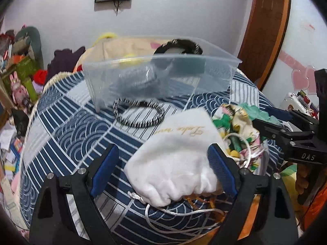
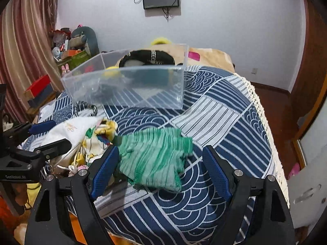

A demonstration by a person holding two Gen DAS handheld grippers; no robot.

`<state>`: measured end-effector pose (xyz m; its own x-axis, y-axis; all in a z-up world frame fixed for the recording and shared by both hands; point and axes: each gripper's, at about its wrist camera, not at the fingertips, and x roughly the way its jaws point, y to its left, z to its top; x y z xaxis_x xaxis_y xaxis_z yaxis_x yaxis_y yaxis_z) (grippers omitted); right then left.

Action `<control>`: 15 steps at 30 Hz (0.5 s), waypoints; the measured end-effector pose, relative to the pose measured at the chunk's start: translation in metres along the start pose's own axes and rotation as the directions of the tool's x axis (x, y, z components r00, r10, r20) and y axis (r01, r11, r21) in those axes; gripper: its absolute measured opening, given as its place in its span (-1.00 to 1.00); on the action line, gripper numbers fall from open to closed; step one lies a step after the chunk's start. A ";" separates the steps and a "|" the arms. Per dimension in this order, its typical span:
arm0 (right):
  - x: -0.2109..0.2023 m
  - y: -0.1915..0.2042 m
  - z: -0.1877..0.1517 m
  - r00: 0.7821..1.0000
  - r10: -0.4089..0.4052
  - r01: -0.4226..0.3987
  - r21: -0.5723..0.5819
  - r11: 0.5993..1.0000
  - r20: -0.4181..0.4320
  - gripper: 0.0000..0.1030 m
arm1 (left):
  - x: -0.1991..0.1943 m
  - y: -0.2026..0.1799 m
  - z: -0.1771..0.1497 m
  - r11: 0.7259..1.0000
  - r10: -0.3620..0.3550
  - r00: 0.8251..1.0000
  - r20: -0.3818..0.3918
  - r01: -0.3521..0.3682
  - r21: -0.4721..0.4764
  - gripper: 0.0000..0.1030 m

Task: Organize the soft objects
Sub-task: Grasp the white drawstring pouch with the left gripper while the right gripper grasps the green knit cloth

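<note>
My left gripper (image 1: 163, 169) stands wide, its blue pads either side of the white velvet drawstring pouch (image 1: 173, 159) on the blue-and-white patterned bedspread (image 1: 67, 126), not pressing it. My right gripper (image 2: 161, 169) is spread too, around the green striped knit cloth (image 2: 155, 157). Between them lies a floral fabric bundle (image 2: 96, 140). Beyond, a striped black-and-white headband (image 1: 139, 113) lies before the clear plastic bin (image 1: 159, 75).
</note>
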<state>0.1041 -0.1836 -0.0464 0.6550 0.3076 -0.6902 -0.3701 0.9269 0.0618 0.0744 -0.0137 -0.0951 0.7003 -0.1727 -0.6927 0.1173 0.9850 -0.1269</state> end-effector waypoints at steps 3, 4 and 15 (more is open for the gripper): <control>0.005 -0.003 -0.003 0.999 0.027 -0.027 0.013 1.000 -0.019 0.25 | 0.005 0.004 -0.008 1.000 -0.021 1.000 -0.004 0.021 -0.021 0.59; 0.007 -0.003 -0.004 0.999 0.036 -0.036 0.016 0.999 -0.026 0.19 | 0.006 0.005 -0.010 0.999 -0.033 0.999 -0.004 0.033 -0.027 0.53; -0.001 0.005 -0.006 0.997 0.073 -0.073 -0.016 0.997 0.002 -0.62 | 0.001 0.001 -0.017 0.999 -0.050 0.999 0.016 0.050 -0.001 -0.22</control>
<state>0.0977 -0.1804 -0.0496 0.6273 0.3749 -0.6826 -0.4273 0.8985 0.1007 0.0634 -0.0133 -0.1082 0.7047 -0.2217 -0.6739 0.1518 0.9750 -0.1620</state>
